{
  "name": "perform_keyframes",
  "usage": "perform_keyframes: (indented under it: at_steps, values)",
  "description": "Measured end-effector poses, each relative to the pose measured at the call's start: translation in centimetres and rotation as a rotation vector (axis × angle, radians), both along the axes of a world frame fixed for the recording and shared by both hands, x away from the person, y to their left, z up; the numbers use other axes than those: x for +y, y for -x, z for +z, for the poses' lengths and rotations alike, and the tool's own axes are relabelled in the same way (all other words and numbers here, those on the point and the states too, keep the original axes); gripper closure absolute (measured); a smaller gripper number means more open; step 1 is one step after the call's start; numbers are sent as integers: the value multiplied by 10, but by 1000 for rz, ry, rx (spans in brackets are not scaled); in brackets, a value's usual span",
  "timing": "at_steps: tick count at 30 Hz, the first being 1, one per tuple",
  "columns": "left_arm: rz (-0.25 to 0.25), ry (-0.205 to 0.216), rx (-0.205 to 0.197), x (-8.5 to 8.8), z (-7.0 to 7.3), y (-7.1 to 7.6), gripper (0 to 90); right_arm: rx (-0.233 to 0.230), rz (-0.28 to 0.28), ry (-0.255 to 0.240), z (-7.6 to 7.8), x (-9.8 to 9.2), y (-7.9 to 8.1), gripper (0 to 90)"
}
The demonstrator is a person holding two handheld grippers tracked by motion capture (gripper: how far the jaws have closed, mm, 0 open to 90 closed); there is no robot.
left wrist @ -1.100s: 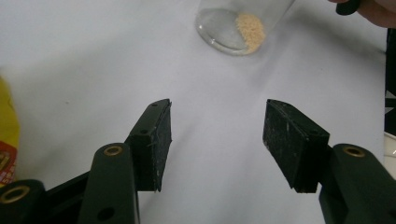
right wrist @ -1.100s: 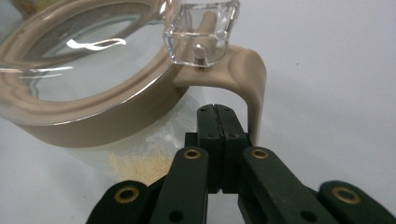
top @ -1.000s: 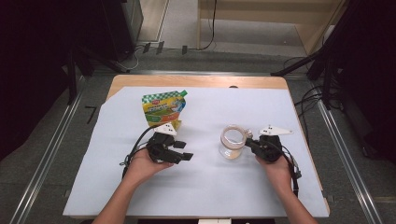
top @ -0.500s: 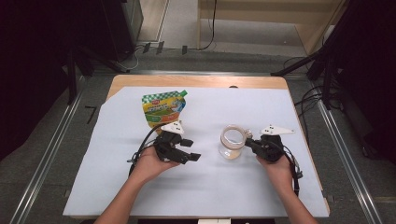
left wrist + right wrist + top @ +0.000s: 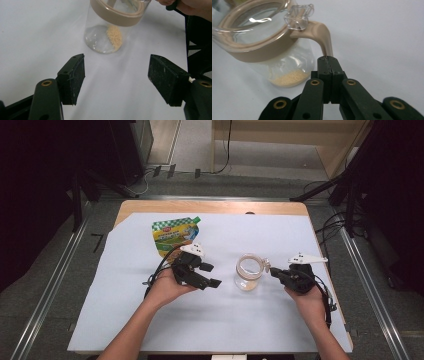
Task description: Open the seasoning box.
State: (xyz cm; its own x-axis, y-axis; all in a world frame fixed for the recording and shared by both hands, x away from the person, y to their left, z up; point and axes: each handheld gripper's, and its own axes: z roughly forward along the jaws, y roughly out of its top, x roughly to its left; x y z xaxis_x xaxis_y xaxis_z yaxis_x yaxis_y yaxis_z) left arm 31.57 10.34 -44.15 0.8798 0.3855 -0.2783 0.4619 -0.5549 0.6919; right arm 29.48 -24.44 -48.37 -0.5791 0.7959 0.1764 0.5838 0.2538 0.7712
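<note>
Between the right tongs, jaws pressed together, pinches the lower end of a tan handle belonging to a clear jar. Stands upright on the white-covered bench, long axis vertical, mouth facing up, handle pointing toward the right tongs. Shows a tan rim band, a clear hinged catch at the handle's top, and a small heap of pale yellow grains at the bottom. Left tongs apart, jaws just been opening, nothing between them, aimed at the jar from its other side. Farther back left, lies a green and yellow pouch.
</note>
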Motion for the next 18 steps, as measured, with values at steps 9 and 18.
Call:
perform_keyframes:
  at_steps: [9, 18]
  values:
    - [-23, 0, -1, -19, 11, -13, 256, 17, -21, -4, -6, -3, -16, 900]
    - [-21, 12, -18, -34, 8, -18, 247, 10, 1, 11, -18, 5, -28, 900]
